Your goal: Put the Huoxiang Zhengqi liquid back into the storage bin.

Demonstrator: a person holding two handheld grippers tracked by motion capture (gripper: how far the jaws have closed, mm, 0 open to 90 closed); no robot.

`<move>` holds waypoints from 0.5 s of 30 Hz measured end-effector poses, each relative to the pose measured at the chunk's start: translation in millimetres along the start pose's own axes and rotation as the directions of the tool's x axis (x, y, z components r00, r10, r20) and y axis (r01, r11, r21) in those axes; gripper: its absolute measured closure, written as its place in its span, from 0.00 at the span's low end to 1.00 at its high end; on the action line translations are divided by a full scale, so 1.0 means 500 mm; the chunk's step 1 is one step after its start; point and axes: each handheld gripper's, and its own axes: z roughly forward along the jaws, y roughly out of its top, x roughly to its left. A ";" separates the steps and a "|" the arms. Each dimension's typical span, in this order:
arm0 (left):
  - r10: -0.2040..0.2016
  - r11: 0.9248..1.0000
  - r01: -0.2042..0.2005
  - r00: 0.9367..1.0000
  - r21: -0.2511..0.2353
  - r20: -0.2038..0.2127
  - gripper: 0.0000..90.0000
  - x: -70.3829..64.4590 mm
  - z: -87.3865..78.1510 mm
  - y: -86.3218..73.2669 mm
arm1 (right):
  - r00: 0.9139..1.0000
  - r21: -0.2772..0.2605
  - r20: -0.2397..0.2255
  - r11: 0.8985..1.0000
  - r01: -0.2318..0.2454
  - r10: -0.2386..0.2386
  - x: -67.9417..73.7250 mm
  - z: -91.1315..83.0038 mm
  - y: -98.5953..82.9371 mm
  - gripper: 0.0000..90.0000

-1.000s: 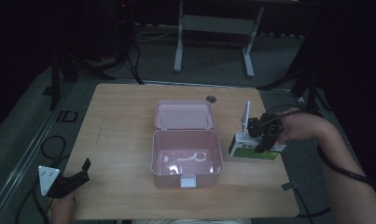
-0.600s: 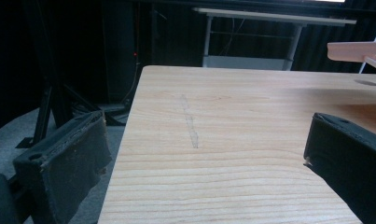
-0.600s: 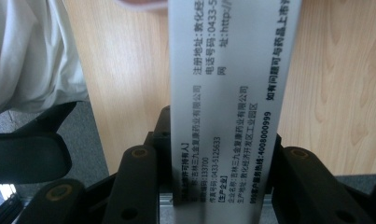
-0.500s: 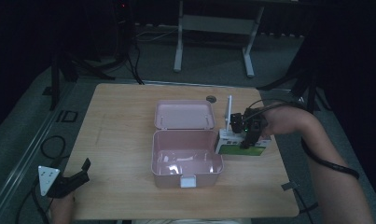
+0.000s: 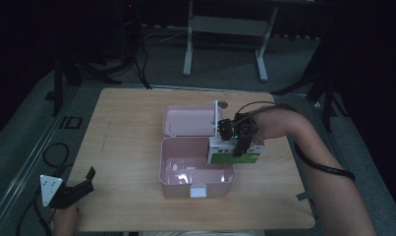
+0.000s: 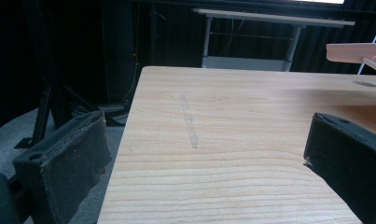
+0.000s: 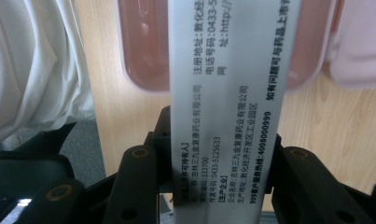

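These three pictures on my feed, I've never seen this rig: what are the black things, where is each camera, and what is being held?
No robot here: a person holds a hand-held gripper in each hand. The high view looks down on the light wooden table. On it sits an open pink plastic lunch box, its lid laid back. The right hand-held gripper is shut on a white and green printed carton over the box's right edge. Its own camera shows that carton up close between its jaws. The left hand-held gripper waits open at the table's near left corner; its camera looks across bare wood.
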 end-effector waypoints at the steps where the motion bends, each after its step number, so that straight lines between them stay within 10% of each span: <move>1: 0.000 1.000 0.000 1.000 0.000 0.001 0.00 0.000 0.000 0.000 | 1.000 0.000 0.002 1.000 0.002 -0.002 0.000 -0.002 0.008 0.70; 15: 0.002 1.000 -0.002 1.000 0.002 0.003 0.00 0.000 0.000 0.000 | 0.999 -0.007 -0.001 0.999 0.053 -0.053 0.004 0.005 0.087 0.70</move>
